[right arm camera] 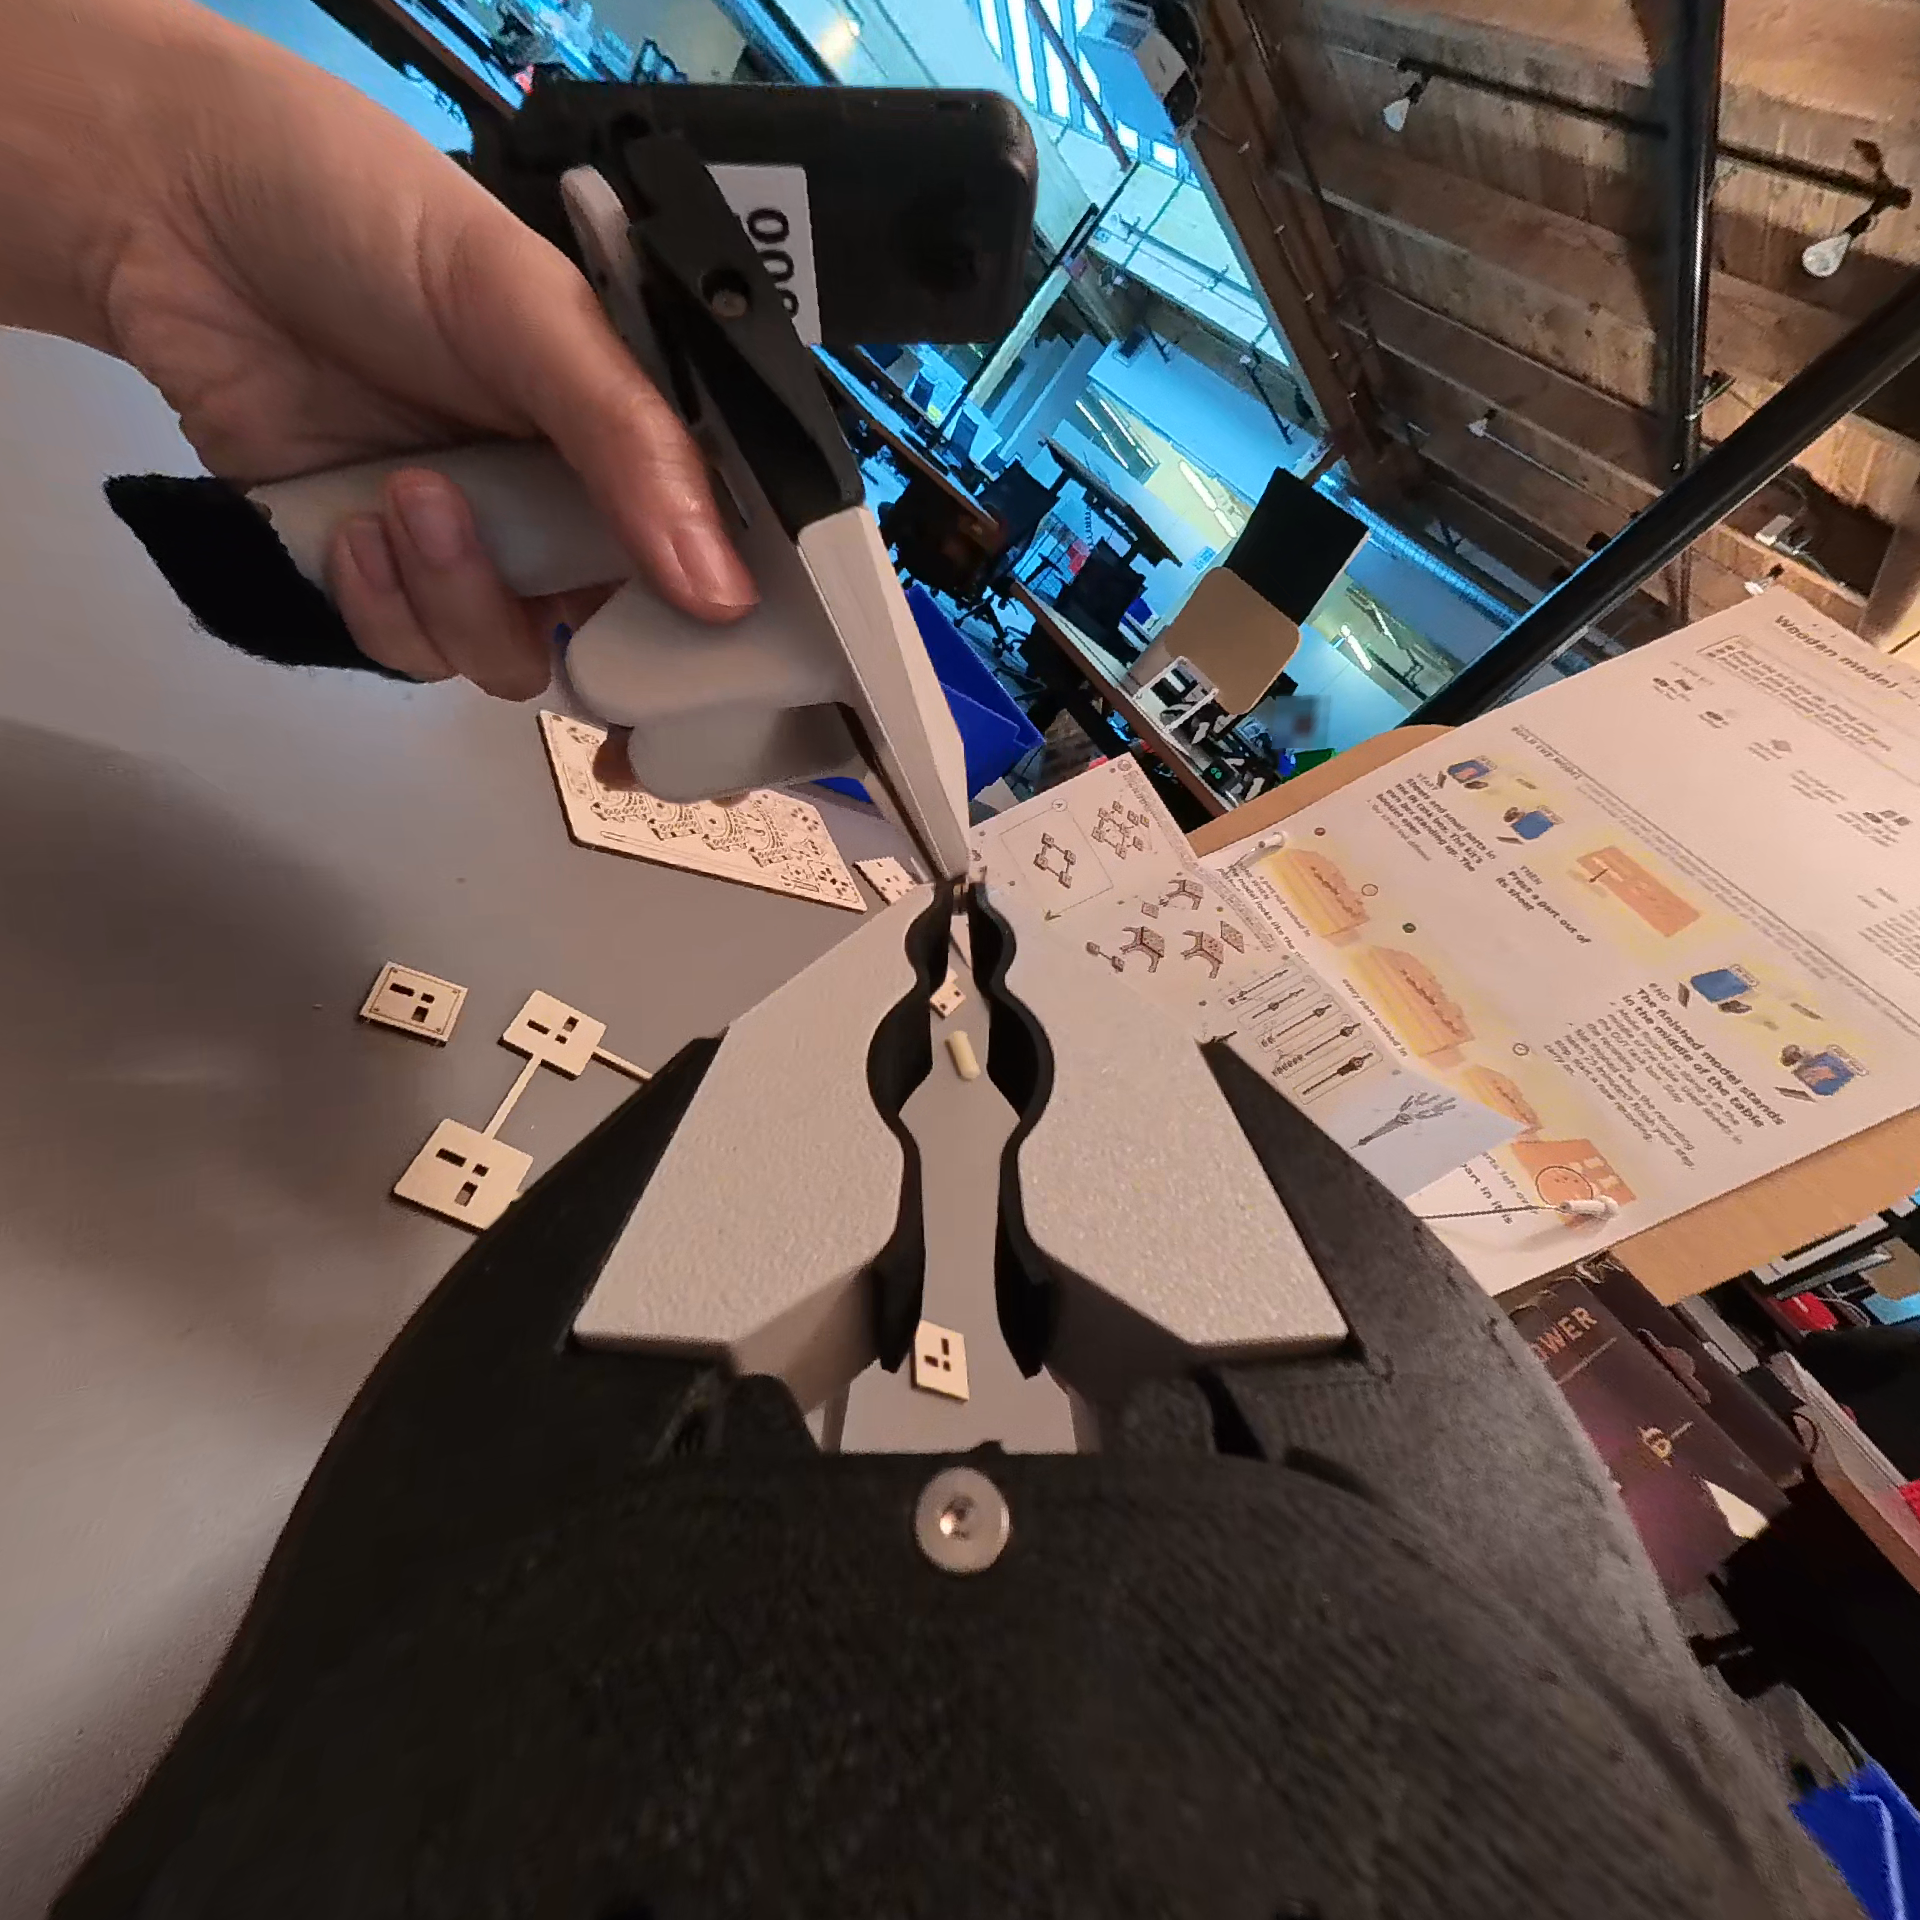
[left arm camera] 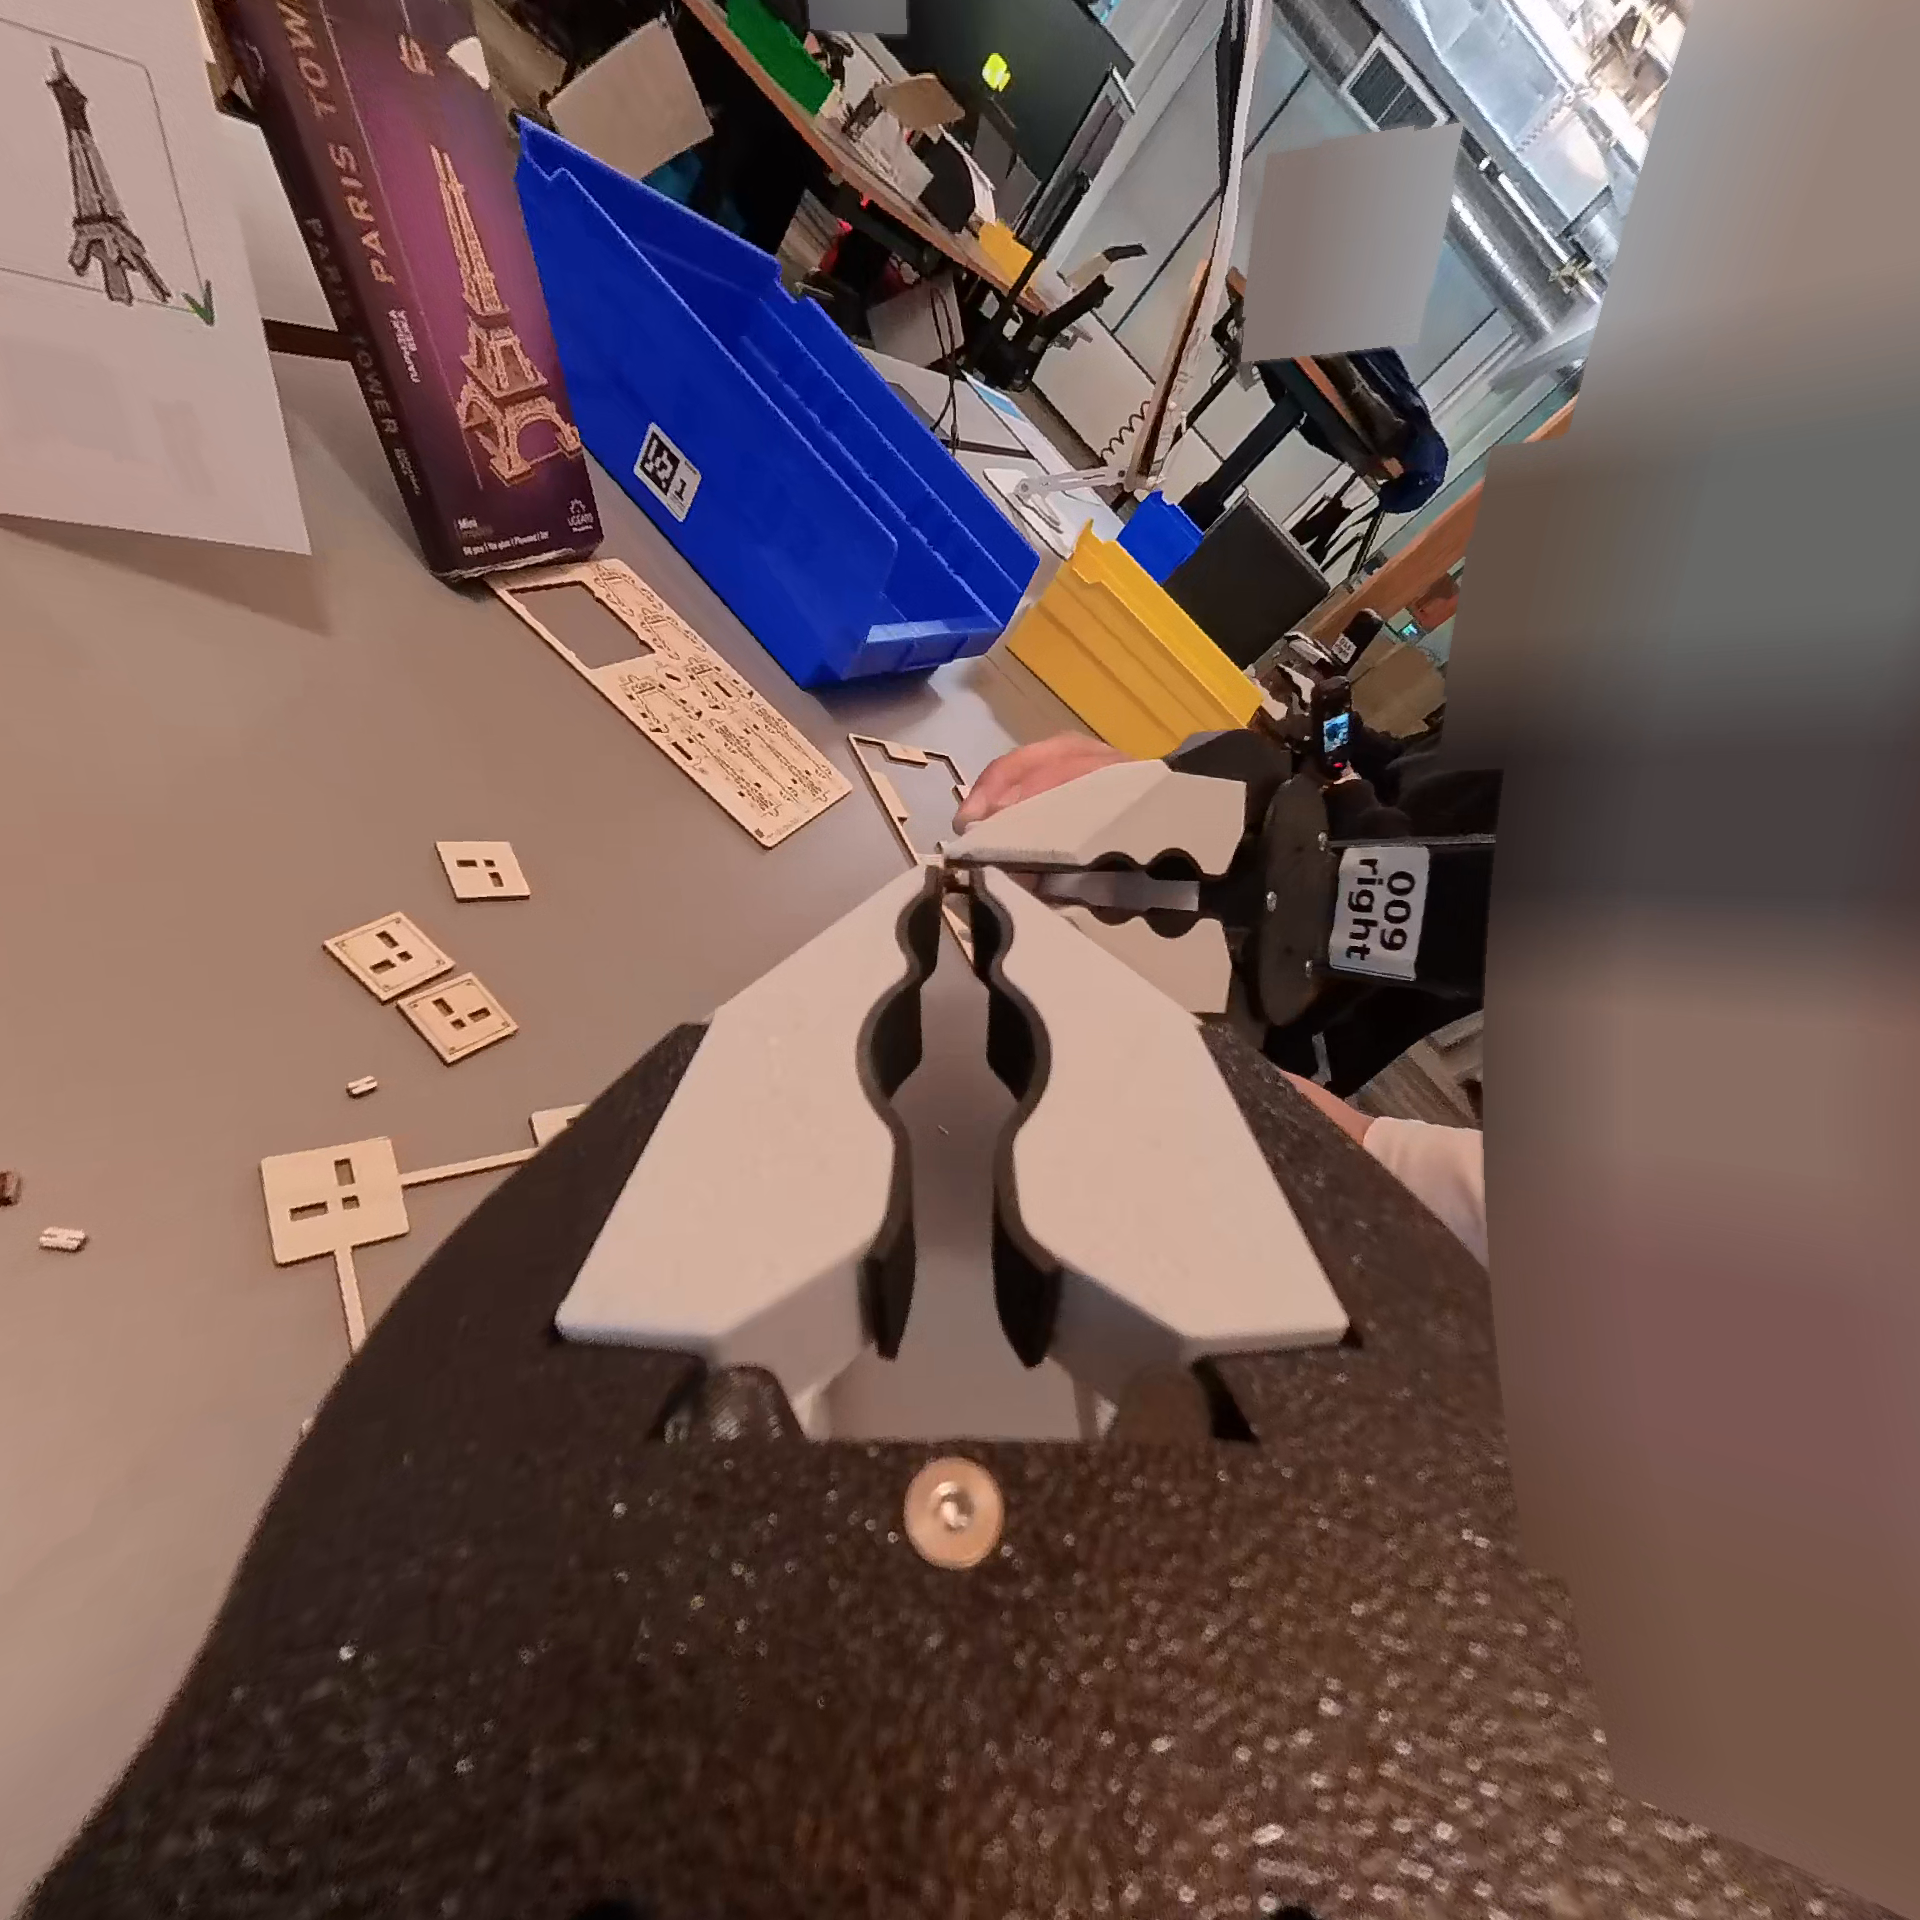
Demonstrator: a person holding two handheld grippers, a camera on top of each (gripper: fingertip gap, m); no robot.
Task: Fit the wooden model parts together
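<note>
My left gripper [left arm camera: 951, 883] is held above the grey table, its jaws closed on a tiny pale wooden part. My right gripper [left arm camera: 951, 858] comes in from the right, tip to tip with it, and is shut on another tiny wooden part [left arm camera: 941, 858]. In the right wrist view my right gripper [right arm camera: 961, 896] is shut at the tips and the left gripper [right arm camera: 957, 868] points down onto it from the upper left, held by a hand [right arm camera: 343, 343]. The two parts touch at the tips. They are too small to tell how they join.
Loose wooden squares [left arm camera: 457, 1016] [right arm camera: 414, 1001] and two squares joined by a strip [right arm camera: 462, 1174] lie on the table [left arm camera: 208, 727]. A punched wooden sheet [left arm camera: 675, 696], a purple model box [left arm camera: 416, 291], a blue bin [left arm camera: 769, 416] and a yellow bin [left arm camera: 1132, 644] stand behind. Instruction sheets [right arm camera: 1558, 935] lie to the right. My left and right fingertips are right by each other.
</note>
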